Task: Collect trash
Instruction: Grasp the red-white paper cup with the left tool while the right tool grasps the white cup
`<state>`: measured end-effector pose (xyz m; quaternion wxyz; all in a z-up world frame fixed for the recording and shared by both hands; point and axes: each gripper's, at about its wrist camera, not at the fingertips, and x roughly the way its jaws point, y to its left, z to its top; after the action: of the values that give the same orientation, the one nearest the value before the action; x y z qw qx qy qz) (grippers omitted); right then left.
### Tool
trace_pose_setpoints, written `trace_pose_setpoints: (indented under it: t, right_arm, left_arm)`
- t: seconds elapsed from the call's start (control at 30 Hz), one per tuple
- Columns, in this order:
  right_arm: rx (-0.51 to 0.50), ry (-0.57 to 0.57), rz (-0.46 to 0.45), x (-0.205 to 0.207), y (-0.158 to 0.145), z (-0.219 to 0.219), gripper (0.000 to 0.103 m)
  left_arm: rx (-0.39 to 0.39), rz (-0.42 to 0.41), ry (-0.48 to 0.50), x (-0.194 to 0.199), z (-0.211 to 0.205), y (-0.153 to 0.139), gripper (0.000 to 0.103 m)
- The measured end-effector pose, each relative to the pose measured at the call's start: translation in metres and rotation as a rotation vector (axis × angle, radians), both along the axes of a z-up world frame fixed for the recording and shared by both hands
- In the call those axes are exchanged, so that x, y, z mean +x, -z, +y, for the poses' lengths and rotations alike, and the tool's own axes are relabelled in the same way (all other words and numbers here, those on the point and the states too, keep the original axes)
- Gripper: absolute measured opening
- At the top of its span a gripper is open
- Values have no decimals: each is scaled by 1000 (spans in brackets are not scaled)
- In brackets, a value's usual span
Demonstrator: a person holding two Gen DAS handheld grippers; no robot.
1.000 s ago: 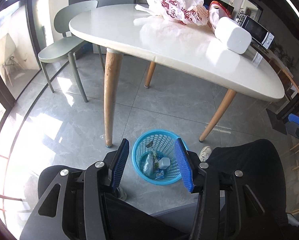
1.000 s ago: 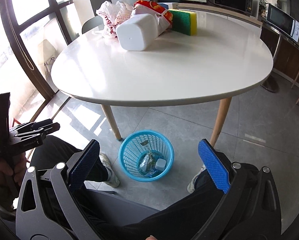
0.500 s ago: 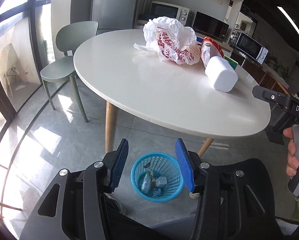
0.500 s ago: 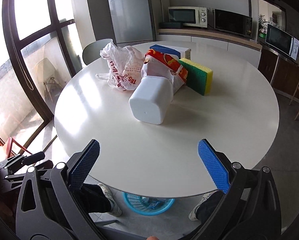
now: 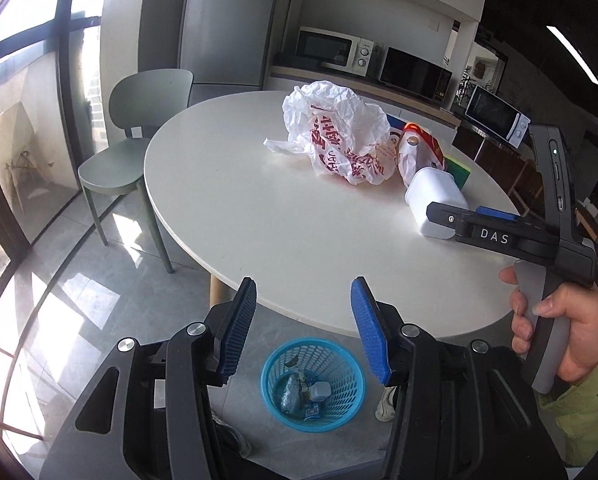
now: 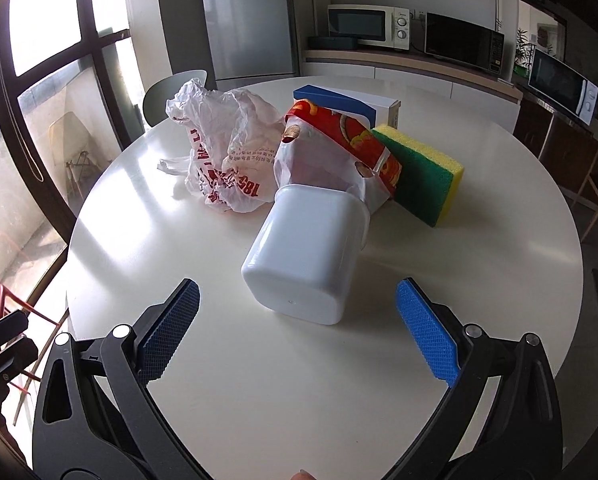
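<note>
The right tongs [image 6: 299, 332] gaped wide and empty above the white bench [image 6: 479, 280], just short of the toppled white tub [image 6: 303, 256]. The left tongs [image 5: 303, 326] hung part-open, empty, over the blue basket [image 5: 313, 384] of trash on the floor.

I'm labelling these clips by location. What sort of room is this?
Probably an office pantry or break room: several microwaves line a counter, a tall fridge stands by the window, and a round white table has a chair beside it.
</note>
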<state>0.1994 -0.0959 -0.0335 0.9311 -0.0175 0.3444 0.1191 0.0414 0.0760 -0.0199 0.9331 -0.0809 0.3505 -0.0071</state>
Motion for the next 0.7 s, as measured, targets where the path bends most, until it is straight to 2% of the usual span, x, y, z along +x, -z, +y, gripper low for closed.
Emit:
trace_pose_setpoints:
  t: [0.2,0.27,0.4,0.43,0.7]
  right_arm:
    - [11,12,43,18,11,-1,86]
    - [16,13,55,22,14,-3,76]
    - [26,-1,66,26,17,-6,69]
    - [29,-4,70,26,17,-8,64]
    - [66,-32,72,20,17,-20,62]
  left_arm:
    - [0,0,5,11,-1,-1,50]
    - [-1,-1,3,15,0,-3,50]
    - [18,-4,11,23,-4,-7,50]
    - [25,-6,11,26,-4,-8,50]
    - [40,-35,37,53,-19,-27,50]
